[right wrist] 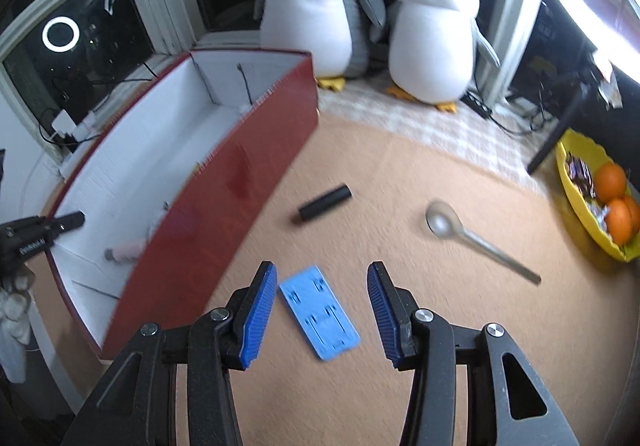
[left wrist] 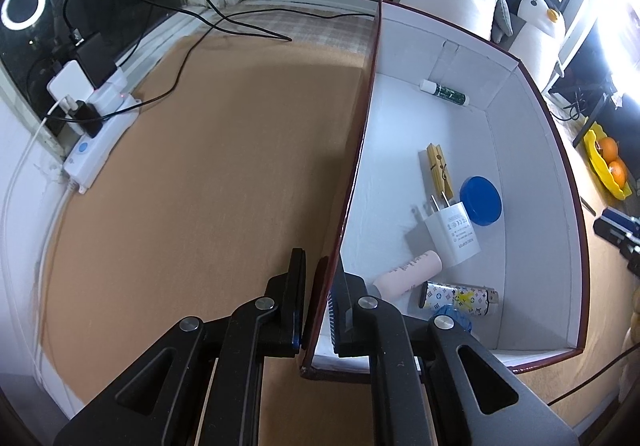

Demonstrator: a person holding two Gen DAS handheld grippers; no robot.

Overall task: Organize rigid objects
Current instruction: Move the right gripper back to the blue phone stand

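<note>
Right-side glare, motion blur, fisheye warp

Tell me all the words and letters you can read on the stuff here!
White plug: it has printed lines, too small to read.
Pink tube: small dark writing, too blurred to read.
Patterned lighter: logo-like marks, no readable word.
Left gripper: white lettering on its black arm, too blurred to read.
Blue plate: no words.
</note>
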